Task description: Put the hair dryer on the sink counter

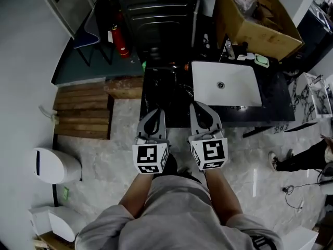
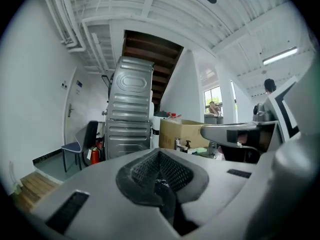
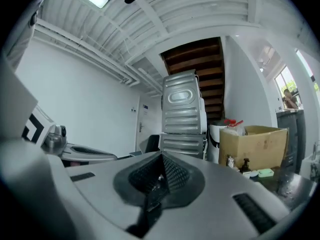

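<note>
The black sink counter [image 1: 161, 105] with its white basin [image 1: 226, 84] lies just beyond my two grippers. My left gripper [image 1: 155, 113] and right gripper [image 1: 201, 107] hover side by side over the counter's near edge, both shut with nothing between the jaws. In the left gripper view the jaws of the left gripper [image 2: 159, 158] meet at the pads, with the right gripper's body at the right edge. The right gripper [image 3: 161, 165] looks the same in its own view. I cannot make out a hair dryer in any view; small dark items on the counter's left part are unclear.
A cardboard box [image 1: 255, 20] stands behind the basin, with bottles and a green soap dish [image 1: 261, 60] beside it. Stacked metal machines [image 1: 156, 14], a fire extinguisher [image 1: 121, 40] and a chair [image 1: 91, 33] stand further back. Wooden pallet [image 1: 83, 111] and white bin [image 1: 54, 165] at left; a person's feet [image 1: 283, 161] at right.
</note>
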